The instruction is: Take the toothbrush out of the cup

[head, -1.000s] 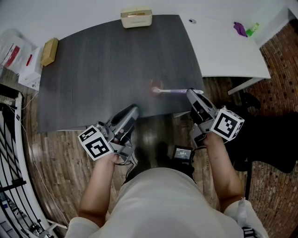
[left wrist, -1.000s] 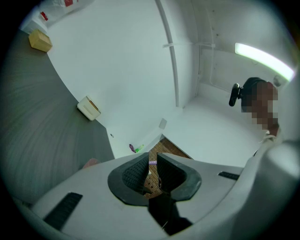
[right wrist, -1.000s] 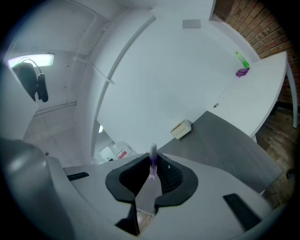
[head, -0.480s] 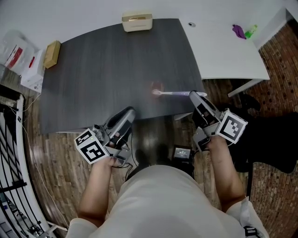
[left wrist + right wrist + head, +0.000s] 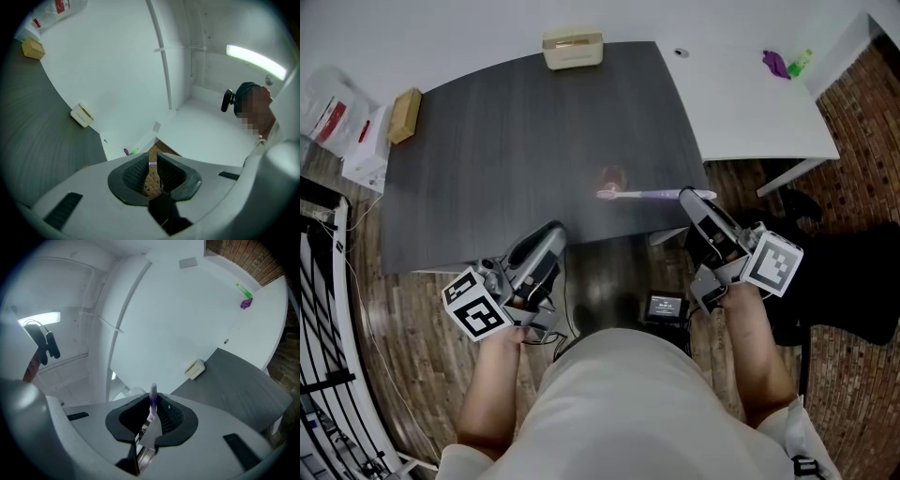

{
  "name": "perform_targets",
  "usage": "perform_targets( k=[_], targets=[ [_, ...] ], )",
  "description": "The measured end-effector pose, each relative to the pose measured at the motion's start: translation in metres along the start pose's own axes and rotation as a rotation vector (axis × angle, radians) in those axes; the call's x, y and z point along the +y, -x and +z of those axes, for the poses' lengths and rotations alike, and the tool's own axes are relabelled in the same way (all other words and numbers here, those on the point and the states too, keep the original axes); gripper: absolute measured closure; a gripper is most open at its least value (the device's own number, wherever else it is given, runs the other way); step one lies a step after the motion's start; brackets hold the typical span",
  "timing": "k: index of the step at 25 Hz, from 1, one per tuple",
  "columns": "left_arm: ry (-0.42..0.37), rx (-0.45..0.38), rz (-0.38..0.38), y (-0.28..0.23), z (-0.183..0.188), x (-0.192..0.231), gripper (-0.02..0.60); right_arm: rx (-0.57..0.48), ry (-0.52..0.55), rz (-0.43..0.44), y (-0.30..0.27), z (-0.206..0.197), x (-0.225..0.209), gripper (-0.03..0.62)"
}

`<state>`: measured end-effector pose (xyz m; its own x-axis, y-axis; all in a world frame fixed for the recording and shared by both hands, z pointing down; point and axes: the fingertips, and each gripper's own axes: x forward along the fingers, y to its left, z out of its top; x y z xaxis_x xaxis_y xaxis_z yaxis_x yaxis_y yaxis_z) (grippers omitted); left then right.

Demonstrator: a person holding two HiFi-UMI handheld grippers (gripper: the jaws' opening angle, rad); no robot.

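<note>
A small clear pinkish cup (image 5: 612, 176) stands on the dark grey table (image 5: 506, 141) near its front edge. The purple and white toothbrush (image 5: 637, 194) lies level in the air, its head just in front of the cup and outside it. My right gripper (image 5: 692, 199) is shut on its handle end; in the right gripper view the toothbrush (image 5: 153, 401) sticks up between the pads. My left gripper (image 5: 547, 238) hovers at the table's front edge, left of the cup, jaws together and holding nothing (image 5: 151, 174).
A beige box (image 5: 573, 47) sits at the table's far edge and a tan block (image 5: 403, 114) at its far left corner. A white table (image 5: 750, 103) with a purple and green item (image 5: 780, 62) adjoins on the right. A black device (image 5: 663, 307) lies on the floor.
The toothbrush head has slid a little left and nearer, away from the cup, with my right gripper still on it. My left gripper has drifted back and to the left.
</note>
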<state>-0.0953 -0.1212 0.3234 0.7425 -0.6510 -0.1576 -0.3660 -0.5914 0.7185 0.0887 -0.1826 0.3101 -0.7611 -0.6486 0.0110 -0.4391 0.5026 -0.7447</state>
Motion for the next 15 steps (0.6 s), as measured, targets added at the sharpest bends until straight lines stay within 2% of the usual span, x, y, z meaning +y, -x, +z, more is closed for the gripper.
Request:
perform_targets(
  k=[8,15],
  targets=[
    [-0.009,-0.005,0.001,0.005,0.004,-0.007,0.529,0.021,-0.055,0.065,0.01,-0.006,0.018,0.542],
    [0.003,0.0,0.016,0.012,0.001,0.0,0.529,0.048,-0.099,0.057,0.014,-0.018,0.009,0.542]
  ],
)
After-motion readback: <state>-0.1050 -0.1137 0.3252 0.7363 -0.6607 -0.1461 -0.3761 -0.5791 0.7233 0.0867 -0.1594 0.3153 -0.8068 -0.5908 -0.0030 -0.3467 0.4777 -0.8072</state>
